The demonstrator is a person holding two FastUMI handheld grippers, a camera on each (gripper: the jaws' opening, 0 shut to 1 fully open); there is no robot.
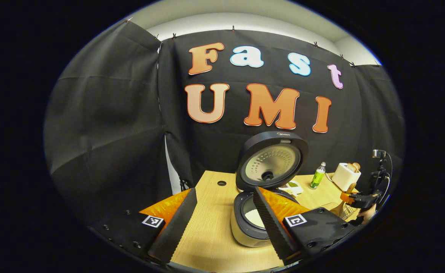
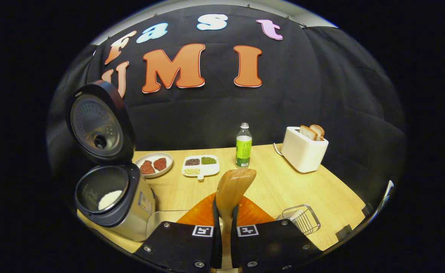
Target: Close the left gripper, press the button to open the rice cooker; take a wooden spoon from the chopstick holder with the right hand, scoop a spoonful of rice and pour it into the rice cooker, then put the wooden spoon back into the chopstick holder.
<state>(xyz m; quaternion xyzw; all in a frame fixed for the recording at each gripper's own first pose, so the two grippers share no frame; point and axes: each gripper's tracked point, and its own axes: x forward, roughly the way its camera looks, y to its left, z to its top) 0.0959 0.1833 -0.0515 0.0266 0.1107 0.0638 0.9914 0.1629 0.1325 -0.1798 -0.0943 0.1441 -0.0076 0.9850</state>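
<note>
- The rice cooker [image 2: 112, 197] stands open on the counter [image 2: 283, 185], lid [image 2: 99, 123] tipped up and back, so the button press looks done. In the left gripper view it sits just ahead, partly behind the right-hand finger.
- The left gripper [image 1: 222, 223] hangs with its fingers spread wide, holding nothing.
- The right gripper [image 2: 225, 231] has its fingers clenched on the handle of the wooden spoon [image 2: 232, 189]; the bowl rises just beyond the fingertips and looks empty.
- White rice [image 2: 108, 199] lies in the cooker's pot, to the left of the right fingers, so the scoop and pour are probably finished.
- What seems left: returning the spoon to the chopstick holder [image 2: 300, 219], likely the wire basket low and just right of the right fingers.
- A clear container [image 2: 165, 220] lies between those fingers and the cooker; I cannot tell its contents.
</note>
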